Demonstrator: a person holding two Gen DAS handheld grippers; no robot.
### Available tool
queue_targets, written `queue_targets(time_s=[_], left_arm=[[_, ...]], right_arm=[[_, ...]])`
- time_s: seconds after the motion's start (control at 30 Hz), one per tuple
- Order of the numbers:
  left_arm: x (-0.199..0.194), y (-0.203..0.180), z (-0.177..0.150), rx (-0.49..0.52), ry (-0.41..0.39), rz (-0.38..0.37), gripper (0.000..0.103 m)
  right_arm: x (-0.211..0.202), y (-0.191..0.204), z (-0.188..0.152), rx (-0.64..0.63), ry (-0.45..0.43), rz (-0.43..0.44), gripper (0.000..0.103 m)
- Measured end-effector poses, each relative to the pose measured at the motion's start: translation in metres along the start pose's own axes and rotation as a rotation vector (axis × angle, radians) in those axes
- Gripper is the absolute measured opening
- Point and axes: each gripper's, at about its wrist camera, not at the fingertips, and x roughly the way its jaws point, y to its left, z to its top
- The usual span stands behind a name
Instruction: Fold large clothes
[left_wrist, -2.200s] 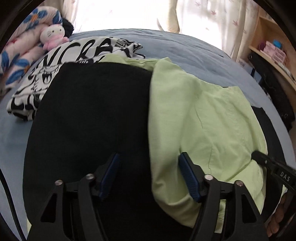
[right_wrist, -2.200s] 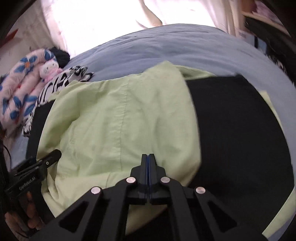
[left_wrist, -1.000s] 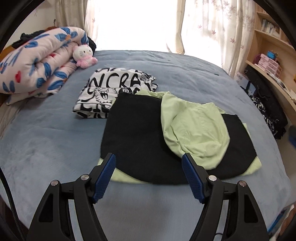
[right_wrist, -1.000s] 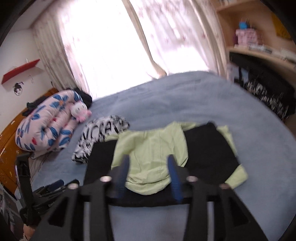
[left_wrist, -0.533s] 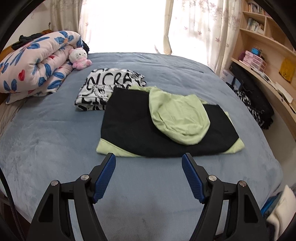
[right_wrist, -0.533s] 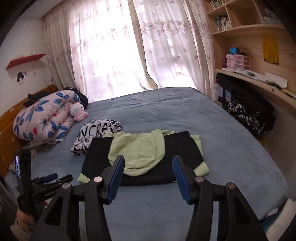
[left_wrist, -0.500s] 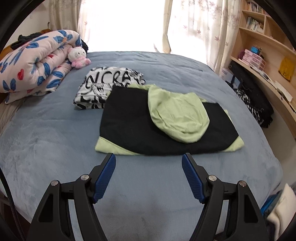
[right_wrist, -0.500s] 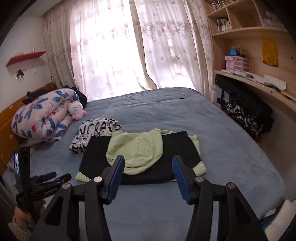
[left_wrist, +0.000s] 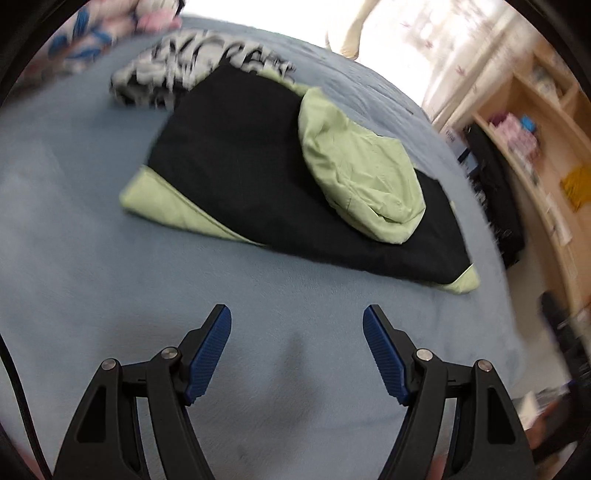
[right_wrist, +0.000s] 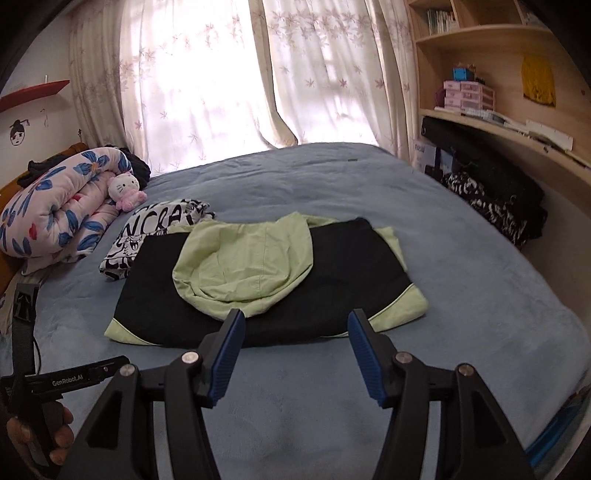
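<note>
Scene: I hold both grippers over the near edge of the blue bed (right_wrist: 461, 258), with the black-and-green hooded garment (right_wrist: 351, 258) lying flat ahead of them, apart from both.
What changed: a couple of seconds ago my two grippers were down on the cloth, the right one clenched over the green part; since then both have pulled back clear of it, and the whole garment is now in view.
Left gripper (left_wrist: 297, 314): jaws released and standing wide, only blue bedding between them; the view is blurred.
Right gripper (right_wrist: 295, 317): jaws released and empty, and they have just been opening further; nothing lies between them.
Garment: a squat black rectangle with green corners, its green hood (right_wrist: 243, 258) laid over the top; its far left corner lies against a folded black-and-white printed shirt (right_wrist: 155, 229).
Bystanders: a rolled floral quilt (right_wrist: 55, 218) and a pink plush cat (right_wrist: 123, 192) at the head of the bed.
Reading: I judge one fold finished and let go; the piece still looks broad enough to take another.
</note>
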Motion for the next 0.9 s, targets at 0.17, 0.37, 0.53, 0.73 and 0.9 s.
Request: queue_targets(time_s=[0.17, 0.37, 0.53, 0.73, 0.9], left_arm=[[0.039, 0.044, 0.009, -0.169, -0.015, -0.084, 0.072], [0.069, 0.070, 0.031, -0.269, -0.090, -0.143, 0.072], [0.093, 0.073, 0.069, -0.303, -0.135, -0.144, 0.072], [0.109, 0.074, 0.115, -0.297, -0.232, -0.119, 0.065], [0.121, 0.068, 0.108, -0.211, -0.321, -0.031, 0.030]], right_arm=[[0.038, 0.008, -0.004, -0.035, 0.045, 0.016, 0.058], [0.073, 0.019, -0.002, -0.056, 0.066, 0.045, 0.058], [0.107, 0.026, 0.004, -0.044, 0.103, 0.073, 0.058], [0.142, 0.043, 0.012, -0.067, 0.123, 0.089, 0.058], [0.165, 0.057, 0.021, -0.078, 0.122, 0.085, 0.058]])
